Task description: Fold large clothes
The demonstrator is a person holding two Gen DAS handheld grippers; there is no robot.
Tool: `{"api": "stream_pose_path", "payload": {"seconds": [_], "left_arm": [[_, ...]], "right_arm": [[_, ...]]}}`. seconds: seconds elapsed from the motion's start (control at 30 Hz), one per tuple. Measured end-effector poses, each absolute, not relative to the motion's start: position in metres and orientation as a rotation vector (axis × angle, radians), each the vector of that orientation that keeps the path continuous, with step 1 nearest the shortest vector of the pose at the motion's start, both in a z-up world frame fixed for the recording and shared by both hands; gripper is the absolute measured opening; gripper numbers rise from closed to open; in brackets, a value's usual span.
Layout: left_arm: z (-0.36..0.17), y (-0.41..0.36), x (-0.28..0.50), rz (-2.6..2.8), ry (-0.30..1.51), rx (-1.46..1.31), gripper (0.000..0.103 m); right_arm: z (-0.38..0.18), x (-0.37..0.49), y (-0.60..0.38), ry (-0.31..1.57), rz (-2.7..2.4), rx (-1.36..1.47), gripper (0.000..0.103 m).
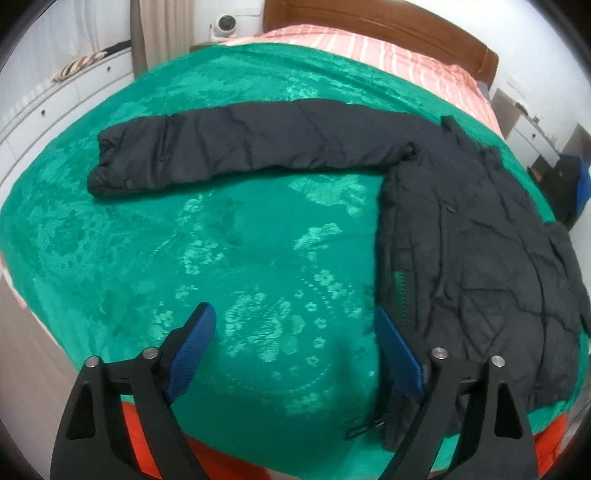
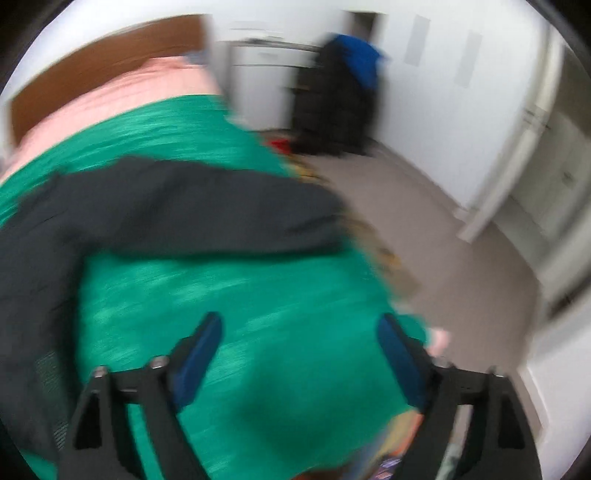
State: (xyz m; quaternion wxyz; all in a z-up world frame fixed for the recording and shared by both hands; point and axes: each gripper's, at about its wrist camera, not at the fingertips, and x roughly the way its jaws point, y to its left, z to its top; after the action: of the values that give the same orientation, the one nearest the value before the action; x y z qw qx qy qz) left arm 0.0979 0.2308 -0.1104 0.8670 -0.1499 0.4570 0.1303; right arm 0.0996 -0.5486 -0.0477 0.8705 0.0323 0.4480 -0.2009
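Lying flat on the green blanket [image 1: 221, 240] is a black puffer jacket [image 1: 480, 240], and neither gripper has hold of it. From the left wrist view, the left gripper [image 1: 295, 332] has its jaws spread wide with nothing but blanket between the blue pads [image 1: 192, 350]. The jacket's body sits up and to the right of that gripper, its near edge running just beside the right-hand finger, so close I can't tell whether they touch. One sleeve [image 1: 240, 155] stretches out to the left across the blanket, well beyond the fingertips and clear of them. A bit of black cord or strap trails off the jacket's bottom hem near the gripper base. The right wrist view is pretty smeared, but you can still make out the right gripper [image 2: 299, 336], also gaping and empty, over bare blanket near the bed's edge. There the jacket [image 2: 166, 206] lies above and to the left of the fingers, with the other sleeve reaching toward the bed's edge, apart from the pads. Past the blanket there's a pink striped sheet [image 1: 388, 55] and a wooden headboard [image 1: 406, 26].
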Motion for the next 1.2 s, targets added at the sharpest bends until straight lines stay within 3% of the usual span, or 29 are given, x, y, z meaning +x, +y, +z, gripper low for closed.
{"api": "stream_pose_path", "payload": {"seconds": [0.4,0.7,1.2], "left_arm": [[-0.119,0.201,0.095,0.247,0.944,-0.321,0.091],[-0.131,0.197,0.085,0.235,0.949,-0.332,0.091],[-0.129,0.192,0.077,0.243,0.948,-0.316,0.091]], "right_arm": [[-0.014,0.060,-0.344,0.868,-0.108,-0.132,0.094],[-0.018,0.059,-0.299,0.851,-0.092,-0.351,0.094],[-0.026,0.049,-0.277,0.860,-0.079,-0.474,0.094]]}}
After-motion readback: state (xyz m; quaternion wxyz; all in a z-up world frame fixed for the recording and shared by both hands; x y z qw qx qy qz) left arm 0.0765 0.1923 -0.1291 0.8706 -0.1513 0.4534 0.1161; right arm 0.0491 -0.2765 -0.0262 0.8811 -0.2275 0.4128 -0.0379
